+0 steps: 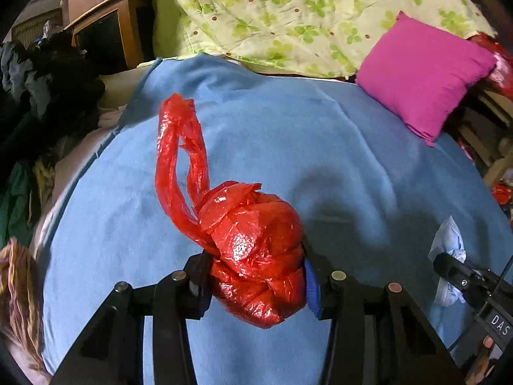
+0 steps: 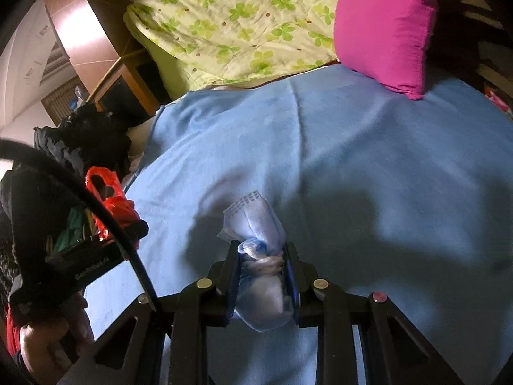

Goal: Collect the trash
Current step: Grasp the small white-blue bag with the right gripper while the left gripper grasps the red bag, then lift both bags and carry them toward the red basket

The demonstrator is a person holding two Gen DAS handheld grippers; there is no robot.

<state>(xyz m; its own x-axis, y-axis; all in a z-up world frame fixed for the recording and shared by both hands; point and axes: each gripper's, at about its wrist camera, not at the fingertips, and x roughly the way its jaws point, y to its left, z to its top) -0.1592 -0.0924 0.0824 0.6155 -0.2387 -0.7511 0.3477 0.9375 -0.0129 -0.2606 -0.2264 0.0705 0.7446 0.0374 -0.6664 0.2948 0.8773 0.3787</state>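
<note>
Left gripper (image 1: 256,276): jaws closed on the red plastic bag (image 1: 253,256), gripping its bunched body from both sides.
Red plastic bag: knotted bundle, twisted handle loop trailing away over the blue blanket (image 1: 288,147); seen at far left from the right wrist view (image 2: 112,202).
Right gripper (image 2: 264,276): jaws narrowed on a crumpled light-blue face mask (image 2: 256,224), its pleated end sticking out past the fingertips.
Face mask, left wrist view (image 1: 449,250): at the near right, beside the other tool.
Blue blanket: covers the bed beneath both grippers.
Pink pillow (image 1: 423,77): far right, on the blanket.
Clover-print quilt (image 1: 288,12): far edge.
Dark clothing pile (image 1: 48,77): left.
</note>
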